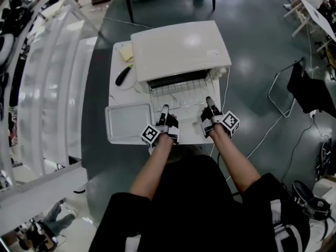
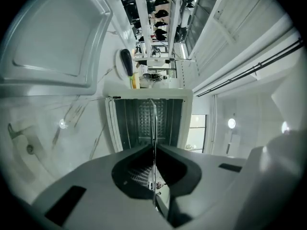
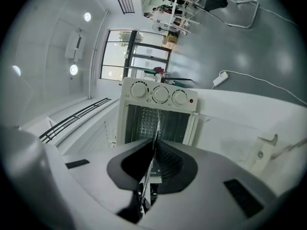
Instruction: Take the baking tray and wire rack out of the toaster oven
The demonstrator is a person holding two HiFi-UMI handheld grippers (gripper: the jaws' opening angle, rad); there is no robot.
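The baking tray (image 1: 128,122) already lies on the table (image 1: 116,94), left of the toaster oven (image 1: 181,49) — so the wire rack (image 1: 181,92) is the step in hand. It sticks partway out of the oven mouth. The left gripper (image 1: 165,109) and the right gripper (image 1: 209,101) each have their jaws pinched narrow on its near edge. The next move likely calls for a level, even pull toward the person until the far edge clears the opening. Setting-down room is scarce — the tray fills the left, and the table's right and near edges are close.
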